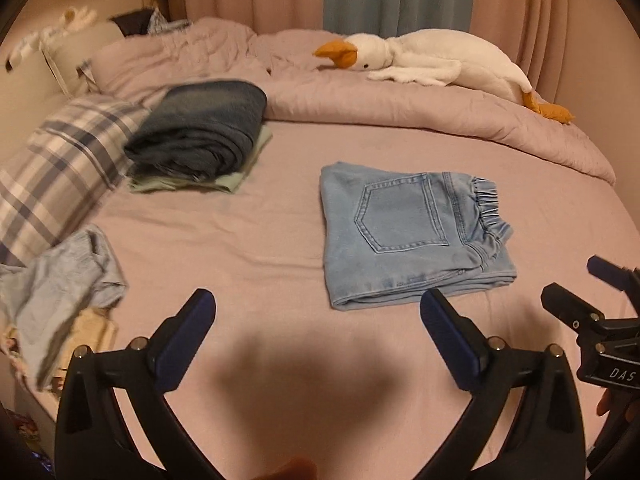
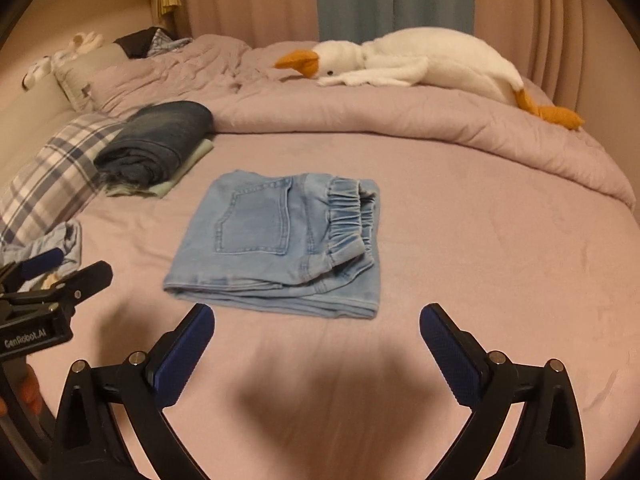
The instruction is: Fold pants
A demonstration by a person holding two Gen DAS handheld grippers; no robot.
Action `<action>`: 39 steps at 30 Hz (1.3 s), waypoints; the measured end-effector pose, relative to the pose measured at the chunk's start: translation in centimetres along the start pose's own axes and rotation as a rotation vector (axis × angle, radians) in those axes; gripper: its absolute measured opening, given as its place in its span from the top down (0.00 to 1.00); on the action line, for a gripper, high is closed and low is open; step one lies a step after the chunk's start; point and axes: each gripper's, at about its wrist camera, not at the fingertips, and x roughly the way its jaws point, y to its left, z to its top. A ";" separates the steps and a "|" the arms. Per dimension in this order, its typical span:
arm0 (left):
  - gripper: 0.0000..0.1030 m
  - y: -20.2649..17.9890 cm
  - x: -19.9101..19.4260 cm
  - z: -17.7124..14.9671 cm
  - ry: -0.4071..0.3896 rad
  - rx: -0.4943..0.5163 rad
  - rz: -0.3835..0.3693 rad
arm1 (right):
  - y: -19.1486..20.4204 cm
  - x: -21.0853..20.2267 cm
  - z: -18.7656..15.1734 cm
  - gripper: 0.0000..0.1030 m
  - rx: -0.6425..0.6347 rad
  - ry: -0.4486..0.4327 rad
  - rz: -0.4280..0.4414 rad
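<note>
Light blue denim pants (image 1: 408, 236) (image 2: 280, 244) lie folded into a flat square on the pink bed sheet, back pocket up, elastic waistband to the right. My left gripper (image 1: 318, 300) hangs above the sheet just short of the pants' near edge, jaws wide open and empty. Wide open and empty too, my right gripper (image 2: 316, 314) hovers before the pants' near edge. In the left wrist view the right gripper (image 1: 588, 284) shows at the right edge; in the right wrist view the left gripper (image 2: 70, 264) shows at the left edge.
A stack of folded clothes, dark denim on top (image 1: 200, 132) (image 2: 156, 144), sits at the back left beside a plaid pillow (image 1: 60, 168). Crumpled light blue garments (image 1: 64, 288) lie at the left. A white goose plush (image 1: 432, 60) (image 2: 420, 60) rests on the bunched duvet (image 1: 400, 108).
</note>
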 end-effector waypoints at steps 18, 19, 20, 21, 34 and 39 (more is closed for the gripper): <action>0.01 -0.8 -7.2 -0.7 -0.050 -0.005 0.014 | 1.9 -7.8 -0.6 0.01 -0.033 -0.093 0.014; 0.01 -0.9 -7.5 -0.8 -0.052 -0.006 0.013 | 2.1 -8.1 -0.6 0.01 -0.037 -0.099 0.014; 0.01 -1.0 -7.6 -0.8 -0.053 -0.005 0.017 | 2.2 -8.3 -0.7 0.01 -0.040 -0.103 0.016; 0.01 -1.0 -7.8 -0.9 -0.054 -0.001 0.020 | 2.3 -8.4 -0.7 0.01 -0.044 -0.103 0.017; 0.01 -1.5 -8.4 -1.5 -0.058 0.011 0.034 | 2.8 -8.6 -1.3 0.01 -0.041 -0.088 0.039; 0.01 -1.7 -8.4 -1.5 -0.060 0.014 0.035 | 2.8 -8.3 -1.3 0.01 -0.039 -0.079 0.040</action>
